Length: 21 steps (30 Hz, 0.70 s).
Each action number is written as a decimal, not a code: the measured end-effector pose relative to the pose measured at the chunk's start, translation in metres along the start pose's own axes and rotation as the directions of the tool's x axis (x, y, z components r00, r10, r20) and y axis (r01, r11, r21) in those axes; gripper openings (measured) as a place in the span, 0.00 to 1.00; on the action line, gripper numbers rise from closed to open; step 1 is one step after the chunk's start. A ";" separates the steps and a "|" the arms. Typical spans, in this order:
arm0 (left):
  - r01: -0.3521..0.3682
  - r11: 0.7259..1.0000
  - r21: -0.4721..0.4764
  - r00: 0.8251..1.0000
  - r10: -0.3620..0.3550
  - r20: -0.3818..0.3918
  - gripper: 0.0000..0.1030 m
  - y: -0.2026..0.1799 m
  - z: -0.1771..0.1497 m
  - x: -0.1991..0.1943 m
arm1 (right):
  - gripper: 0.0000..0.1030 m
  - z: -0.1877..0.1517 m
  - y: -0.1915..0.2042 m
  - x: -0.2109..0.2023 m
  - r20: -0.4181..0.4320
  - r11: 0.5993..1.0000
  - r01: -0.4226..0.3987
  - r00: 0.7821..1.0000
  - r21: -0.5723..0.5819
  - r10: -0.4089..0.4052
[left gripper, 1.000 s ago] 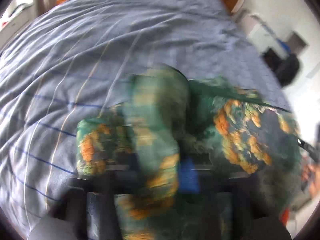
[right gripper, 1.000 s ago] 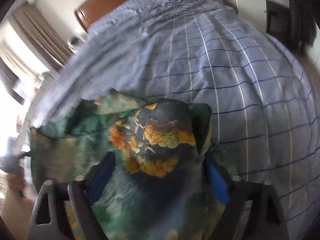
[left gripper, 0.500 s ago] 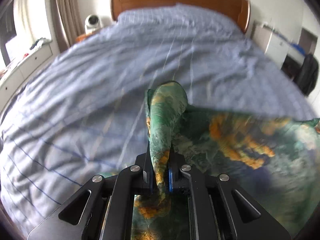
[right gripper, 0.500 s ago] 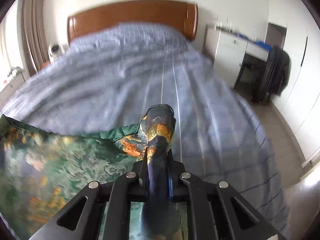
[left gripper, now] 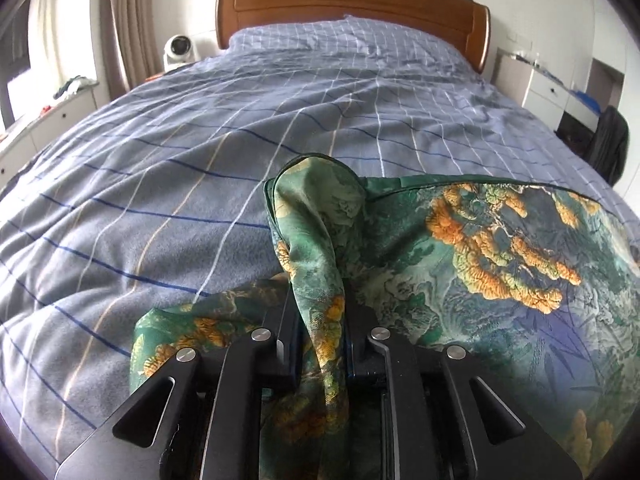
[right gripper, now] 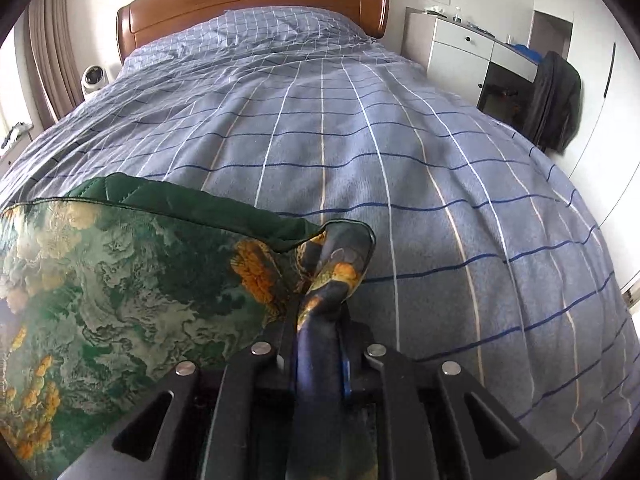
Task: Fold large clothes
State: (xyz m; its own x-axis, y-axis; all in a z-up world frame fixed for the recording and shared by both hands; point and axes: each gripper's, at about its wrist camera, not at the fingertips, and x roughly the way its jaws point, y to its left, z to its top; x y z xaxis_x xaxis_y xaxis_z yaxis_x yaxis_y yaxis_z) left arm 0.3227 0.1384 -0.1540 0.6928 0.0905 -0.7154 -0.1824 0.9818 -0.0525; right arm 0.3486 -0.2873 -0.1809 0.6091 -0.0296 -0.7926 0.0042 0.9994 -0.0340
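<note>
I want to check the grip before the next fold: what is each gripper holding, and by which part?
Both hold the green patterned garment: the left gripper pinches a bunched corner at its left end, the right gripper a bunched corner at its right end.

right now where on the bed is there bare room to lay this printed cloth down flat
The blue checked bedspread lies bare from the green printed garment's far edge up to the wooden headboard, and out to both sides. Crowded only at the near end, where the left gripper and right gripper pinch its corners.
</note>
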 end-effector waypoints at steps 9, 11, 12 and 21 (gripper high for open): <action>0.023 1.000 -0.021 1.000 -0.023 0.001 0.15 0.002 -0.001 0.002 | 0.16 -0.002 -0.006 0.001 -0.001 0.999 -0.040 0.999 0.036 0.040; 0.024 0.999 -0.021 1.000 -0.024 0.001 0.15 0.002 -0.001 0.001 | 0.16 -0.002 -0.007 0.002 0.000 0.998 -0.043 0.999 0.039 0.043; 0.024 0.999 -0.022 1.000 -0.024 0.002 0.15 0.003 -0.001 0.001 | 0.16 -0.002 -0.007 0.002 0.000 0.998 -0.045 0.999 0.040 0.045; 0.025 0.999 -0.022 1.000 -0.025 0.002 0.15 0.003 0.000 0.001 | 0.16 -0.003 -0.011 0.002 0.004 0.996 -0.066 0.998 0.058 0.066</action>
State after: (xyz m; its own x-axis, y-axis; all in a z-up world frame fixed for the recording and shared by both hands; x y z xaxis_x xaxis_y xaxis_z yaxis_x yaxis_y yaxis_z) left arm 0.3228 0.1413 -0.1553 0.6986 0.0666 -0.7124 -0.1809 0.9798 -0.0857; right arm 0.3473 -0.2986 -0.1844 0.6112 0.0361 -0.7907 0.0100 0.9985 0.0533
